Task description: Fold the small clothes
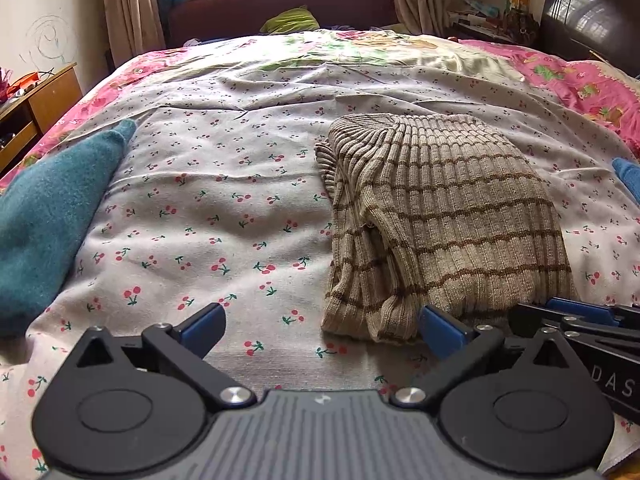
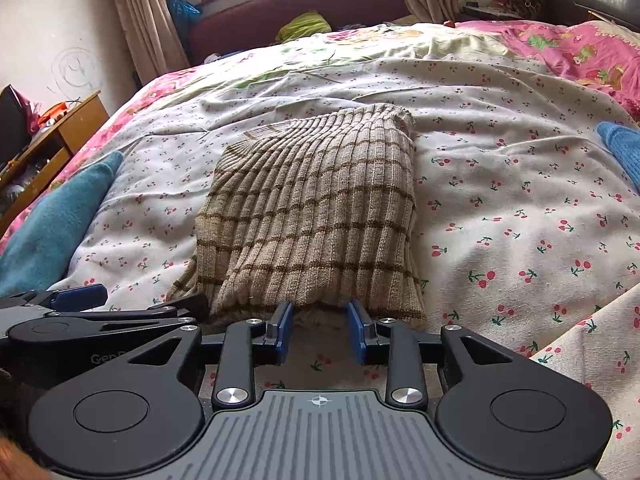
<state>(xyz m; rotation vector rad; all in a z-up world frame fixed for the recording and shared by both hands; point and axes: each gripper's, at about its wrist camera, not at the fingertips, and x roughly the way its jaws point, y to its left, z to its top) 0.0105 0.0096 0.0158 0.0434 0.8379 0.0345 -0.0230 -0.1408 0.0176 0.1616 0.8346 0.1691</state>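
So: striped sweater (image 2: 312, 216) folded mid-bed, near front edge. Soft, light, floppy knit; best pinch thick near hem. My right gripper (image 2: 319, 330) half open at hem, holding nothing; left gripper (image 1: 320, 330) wide, empty.

White letters "DAS" are showing on the black body of the right gripper (image 1: 580, 316), cut off at the frame edge. Faint grey letters "Gen" are showing on the black body of the left gripper (image 2: 132, 300), the rest hidden.

Sweater (image 2: 312, 216) on bed (image 2: 500, 208); cushion (image 2: 56, 224) left, maybe touching.
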